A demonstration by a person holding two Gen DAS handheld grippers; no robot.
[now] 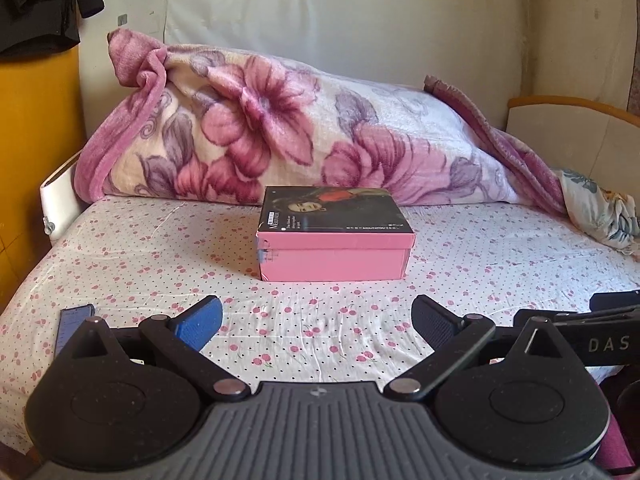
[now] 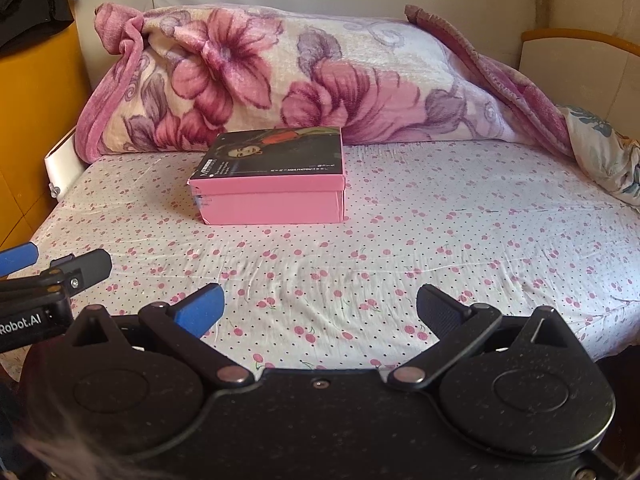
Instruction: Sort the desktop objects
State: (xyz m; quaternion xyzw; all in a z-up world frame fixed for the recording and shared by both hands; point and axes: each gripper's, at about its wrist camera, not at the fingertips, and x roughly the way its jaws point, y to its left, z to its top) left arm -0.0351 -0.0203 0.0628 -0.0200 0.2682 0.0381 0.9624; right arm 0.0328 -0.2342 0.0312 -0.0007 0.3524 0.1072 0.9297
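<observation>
Phone [image 1: 74, 324] left view only, pink box [image 2: 272, 184]

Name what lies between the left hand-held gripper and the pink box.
Nothing: only bare cherry-print sheet separates the open left hand-held gripper from the pink box, as the left wrist view shows.

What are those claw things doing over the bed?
A person holds two grabbing tools above the bed sheet. The left tool and the right tool are both open and hold nothing. A pink box with its lid on sits ahead of them, in front of a flowery blanket. Nothing is being touched.
</observation>
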